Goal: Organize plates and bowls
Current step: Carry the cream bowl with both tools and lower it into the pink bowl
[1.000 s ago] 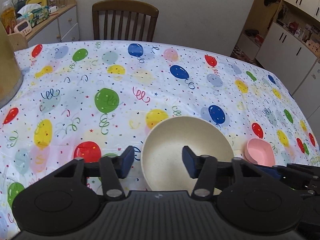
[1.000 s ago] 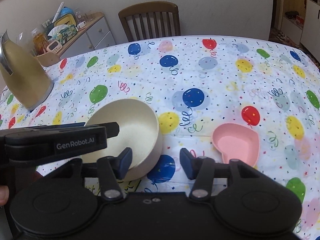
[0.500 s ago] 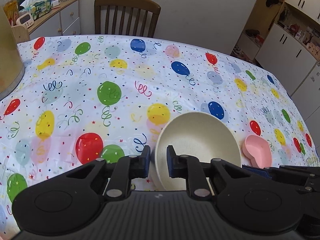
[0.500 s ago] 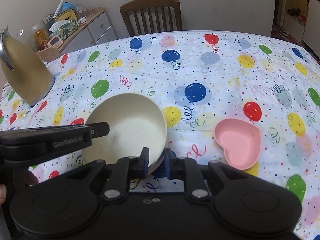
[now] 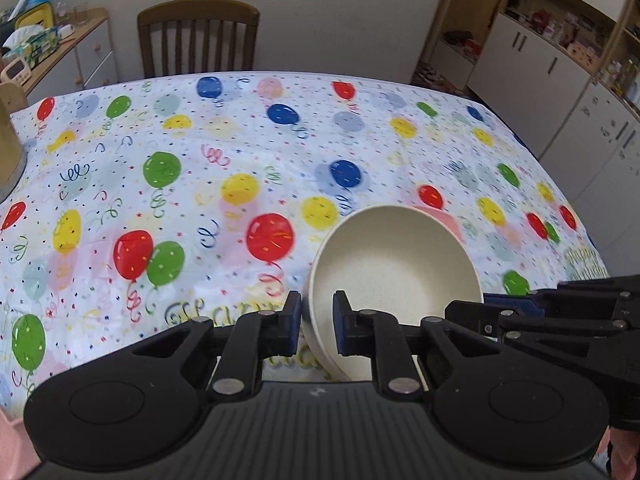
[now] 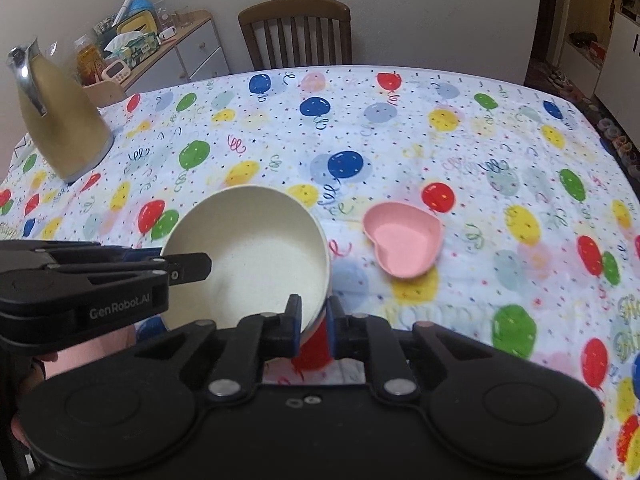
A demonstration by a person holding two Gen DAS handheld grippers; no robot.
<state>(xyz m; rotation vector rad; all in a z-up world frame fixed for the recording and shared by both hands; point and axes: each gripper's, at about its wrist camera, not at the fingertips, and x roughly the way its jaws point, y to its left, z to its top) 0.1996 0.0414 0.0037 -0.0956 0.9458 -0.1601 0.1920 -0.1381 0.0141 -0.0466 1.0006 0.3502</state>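
Observation:
A cream bowl [image 5: 394,268] is held off the balloon tablecloth, tilted, by both grippers. My left gripper [image 5: 317,322] is shut on its left rim, one finger inside and one outside. My right gripper [image 6: 313,322] is shut on its right rim; the bowl also shows in the right wrist view [image 6: 256,256]. A pink heart-shaped dish [image 6: 404,240] sits on the table to the right of the bowl. In the left wrist view only a sliver of it [image 5: 446,218] shows behind the bowl.
A gold kettle [image 6: 60,120] stands at the table's far left. A wooden chair [image 6: 296,32] is at the far side. A sideboard with clutter [image 6: 160,48] is at the back left. White cabinets [image 5: 560,80] stand to the right.
Both grippers closed on the bowl's rim from opposite sides, then lifted and carried it right, toward the pink dish, which it now partly hides in the left view.

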